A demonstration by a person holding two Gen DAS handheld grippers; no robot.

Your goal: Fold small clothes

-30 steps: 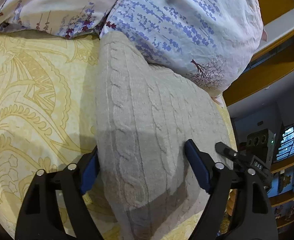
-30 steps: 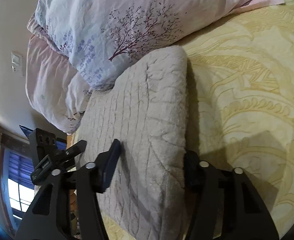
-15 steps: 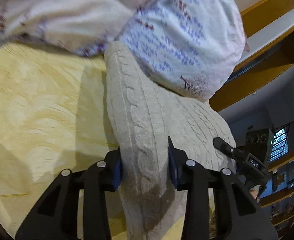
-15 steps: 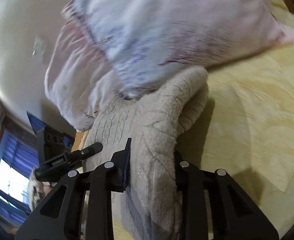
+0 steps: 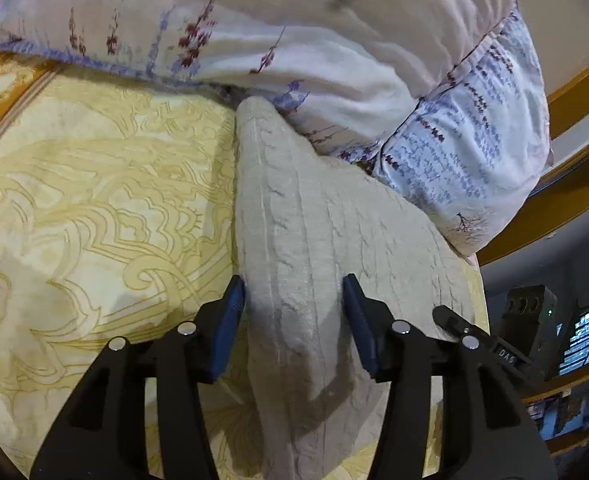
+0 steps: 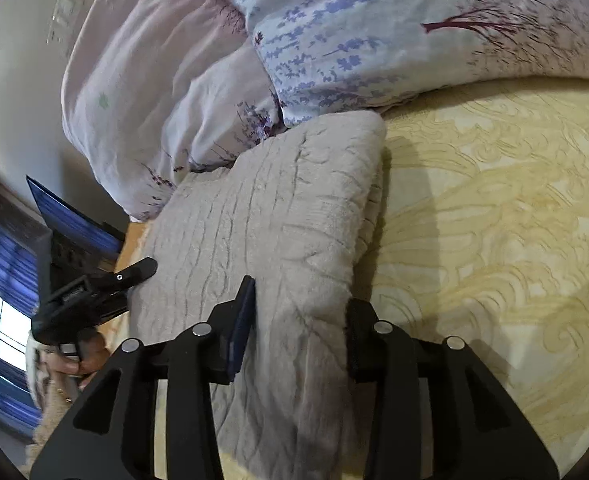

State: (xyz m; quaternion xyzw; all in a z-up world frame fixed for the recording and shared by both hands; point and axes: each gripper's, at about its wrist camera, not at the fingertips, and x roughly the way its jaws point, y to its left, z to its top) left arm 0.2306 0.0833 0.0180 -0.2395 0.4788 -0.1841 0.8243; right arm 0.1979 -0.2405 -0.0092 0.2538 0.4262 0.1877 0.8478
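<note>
Left gripper: the fingers are being kept partly apart, and one edge of the folded knit garment is being held between the blue pads; both pads are touching the cloth.
Right gripper: the opposite edge of the folded knit garment is being enclosed between its fingers, also about half apart; whether it is being squeezed cannot be told.
Garment: it is lying folded on the yellow bedspread, reaching forward from the fingertips.
Pillows: the floral pillows are being touched by the far end of the garment, beyond the fingertips.
Other gripper: it is being seen beside the garment in each view.
</note>
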